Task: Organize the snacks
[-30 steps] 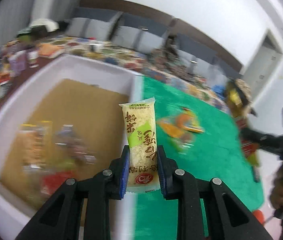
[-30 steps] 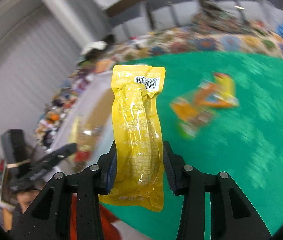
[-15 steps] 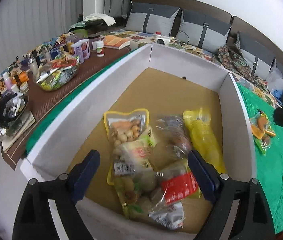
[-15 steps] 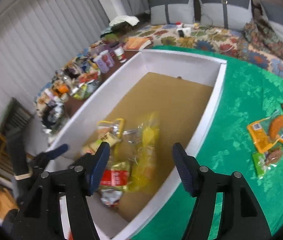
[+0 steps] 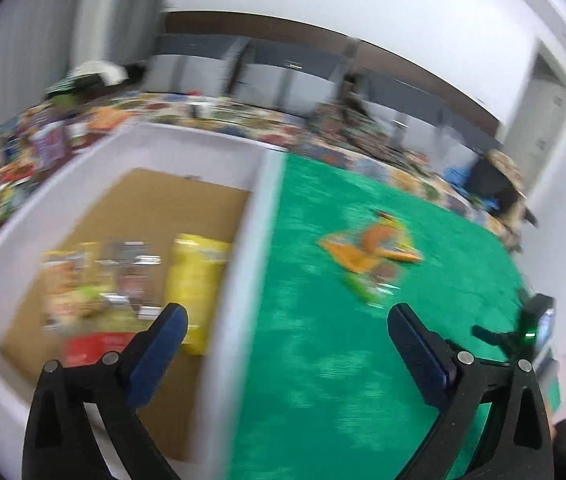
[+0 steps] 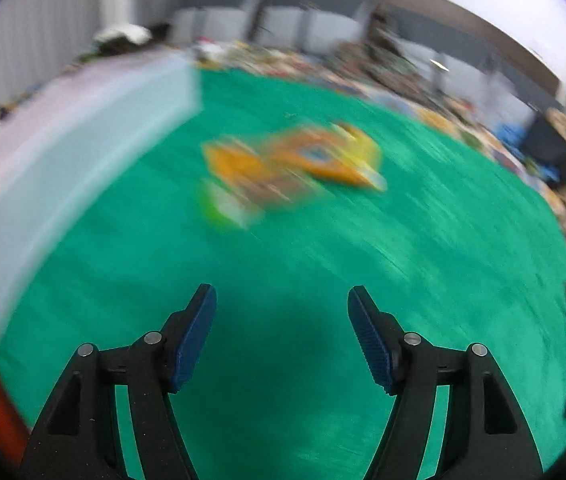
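Two crinkly orange packets [image 6: 295,168] on fuzzy green cloth [image 6: 423,280].

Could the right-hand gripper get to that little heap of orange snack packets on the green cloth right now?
Probably yes. The right gripper holds nothing, its jaws are opening, and only bare green cloth lies between it and the orange snack packets. The white box stands off to one side, out of the way.

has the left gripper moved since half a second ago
Yes. The left gripper swung right: it hung over the white box, now it straddles the wall toward the green cloth.
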A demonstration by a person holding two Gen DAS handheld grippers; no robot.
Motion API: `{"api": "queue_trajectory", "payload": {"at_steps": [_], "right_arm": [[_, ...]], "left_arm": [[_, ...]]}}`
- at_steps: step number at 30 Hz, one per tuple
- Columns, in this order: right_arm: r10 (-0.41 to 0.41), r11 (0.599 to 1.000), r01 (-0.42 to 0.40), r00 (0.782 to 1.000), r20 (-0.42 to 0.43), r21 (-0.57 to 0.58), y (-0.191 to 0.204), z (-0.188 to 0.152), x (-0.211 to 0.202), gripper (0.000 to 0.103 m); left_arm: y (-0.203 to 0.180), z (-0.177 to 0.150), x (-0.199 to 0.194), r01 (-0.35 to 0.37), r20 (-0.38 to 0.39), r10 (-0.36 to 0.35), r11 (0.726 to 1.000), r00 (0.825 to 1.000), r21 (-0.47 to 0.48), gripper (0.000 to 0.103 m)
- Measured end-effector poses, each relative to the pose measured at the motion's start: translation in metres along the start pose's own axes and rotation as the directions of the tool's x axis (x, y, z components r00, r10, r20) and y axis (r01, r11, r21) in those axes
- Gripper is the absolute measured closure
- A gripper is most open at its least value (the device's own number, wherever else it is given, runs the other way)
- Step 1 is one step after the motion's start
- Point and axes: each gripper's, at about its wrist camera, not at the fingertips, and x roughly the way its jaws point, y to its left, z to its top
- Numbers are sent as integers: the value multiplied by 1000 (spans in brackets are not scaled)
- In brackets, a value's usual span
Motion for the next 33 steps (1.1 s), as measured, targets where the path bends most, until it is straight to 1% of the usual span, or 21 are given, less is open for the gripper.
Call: {"api": "queue_trajectory", "payload": {"at_steps": [2, 3, 5, 7, 10, 12, 15, 18, 19, 21, 23, 26, 33], "right_arm": [[-57, 998, 58, 998, -26, 39, -38, -24, 6, 31], [-86, 994, 89, 996, -38, 70, -61, -36, 8, 31], [-116, 985, 121, 992, -51, 120, -92, -49, 10, 31], [-135, 976, 142, 989, -54, 167, -116, -56, 10, 31], [-151, 964, 162, 986, -66, 211, -140, -62, 13, 31], [-150, 960, 162, 986, -67, 229, -149, -64, 16, 31], [-139, 957, 145, 989, -41, 253, -155, -72, 14, 28], [-126, 954, 129, 992, -28, 272, -157, -75, 14, 26], [-119, 952, 123, 992, -30, 279, -158, -76, 16, 25], [-94, 947, 98, 995, -28, 306, -160, -78, 15, 23], [-94, 946, 99, 995, -30, 310, -160, -80, 14, 21], [-102, 946, 109, 994, -37, 305, -158, -80, 15, 19], [-102, 945, 109, 994, -38, 309, -160, -82, 15, 17]], "left_arm": [[-36, -6, 21, 50, -45, -49, 998, 998, 35, 3], [-56, -13, 37, 70, -83, -66, 996, 994, 54, 3], [-82, -24, 62, 92, -126, -81, 992, 989, 83, 3], [-106, -40, 98, 90, -189, -66, 989, 980, 121, 3], [-124, -58, 144, 41, -248, 4, 984, 969, 176, 3], [-128, -65, 160, 16, -250, 34, 980, 968, 197, 3], [-128, -68, 182, -24, -249, 79, 976, 965, 217, 3], [-124, -72, 194, -35, -256, 95, 973, 962, 230, 3], [-124, -72, 194, -42, -242, 103, 969, 965, 245, 3], [-127, -75, 198, -41, -233, 109, 960, 966, 278, 3], [-126, -77, 198, -39, -219, 108, 955, 970, 295, 1], [-125, -77, 200, -37, -208, 103, 953, 973, 301, 0], [-125, -77, 200, -37, -208, 103, 953, 973, 301, 0]]}}
